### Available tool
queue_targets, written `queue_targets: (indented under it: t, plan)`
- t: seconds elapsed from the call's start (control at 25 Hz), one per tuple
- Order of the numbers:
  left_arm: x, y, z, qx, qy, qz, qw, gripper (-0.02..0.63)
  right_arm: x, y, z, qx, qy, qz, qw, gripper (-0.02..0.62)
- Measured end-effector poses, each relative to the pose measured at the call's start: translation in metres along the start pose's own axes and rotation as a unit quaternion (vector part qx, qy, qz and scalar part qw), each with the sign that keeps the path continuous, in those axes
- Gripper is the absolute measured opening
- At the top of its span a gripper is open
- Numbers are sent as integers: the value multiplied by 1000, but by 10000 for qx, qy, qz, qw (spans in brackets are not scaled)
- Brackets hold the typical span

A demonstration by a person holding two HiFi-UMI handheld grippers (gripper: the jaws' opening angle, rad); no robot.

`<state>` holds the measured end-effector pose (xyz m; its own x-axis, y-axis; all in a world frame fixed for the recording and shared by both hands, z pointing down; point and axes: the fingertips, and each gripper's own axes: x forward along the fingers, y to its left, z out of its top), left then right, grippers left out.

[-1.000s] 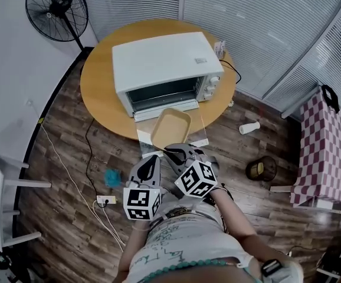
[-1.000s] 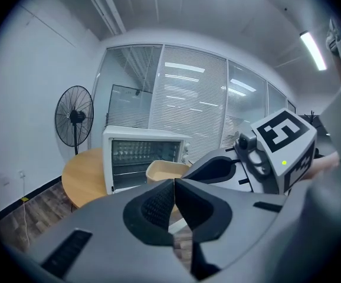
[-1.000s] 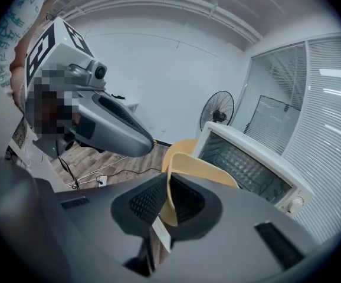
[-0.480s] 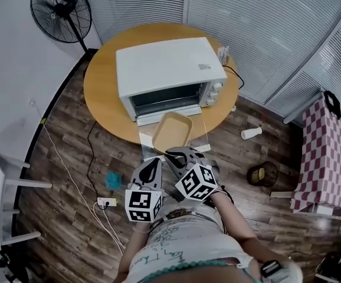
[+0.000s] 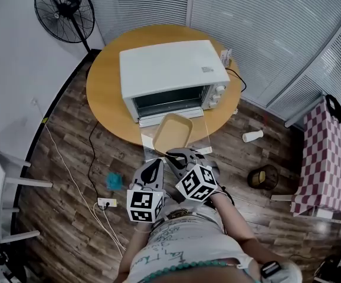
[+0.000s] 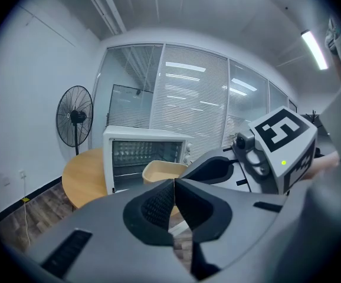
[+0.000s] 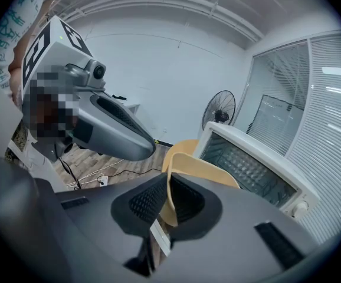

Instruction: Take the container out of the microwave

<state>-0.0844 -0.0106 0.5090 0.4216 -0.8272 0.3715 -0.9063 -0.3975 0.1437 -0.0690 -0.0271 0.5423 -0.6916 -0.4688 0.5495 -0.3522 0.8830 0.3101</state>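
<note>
A white microwave [image 5: 173, 75] stands on a round wooden table [image 5: 102, 93], its glass door [image 5: 199, 130] folded down towards me. In front of the opening, over the door, a tan rectangular container [image 5: 171, 132] hangs in the air. My right gripper [image 5: 174, 156] is shut on its near rim; in the right gripper view the rim [image 7: 169, 196] sits pinched between the pads, with the microwave [image 7: 259, 164] behind. My left gripper [image 5: 153, 165] hovers just left of it, shut with nothing held; its pads meet in the left gripper view [image 6: 174, 184], where the container [image 6: 161, 170] shows ahead.
A standing fan [image 5: 64, 10] is at the table's far left. On the wood floor lie a power strip with cables [image 5: 105, 201], a blue item [image 5: 112, 180], a white bottle [image 5: 252, 135] and a small bin [image 5: 262, 177]. A checked cloth table [image 5: 330, 152] stands at right.
Only the head view has drifted slightly. Both grippers and the container keep their places in front of the microwave.
</note>
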Motion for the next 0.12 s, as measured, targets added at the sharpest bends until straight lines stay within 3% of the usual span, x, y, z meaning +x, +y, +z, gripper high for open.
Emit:
queue_targets:
  t: [0.12]
  plan:
    - [-1, 1, 0, 0, 0, 1, 10000, 15, 1, 0, 1, 19, -2, 10, 10000, 12]
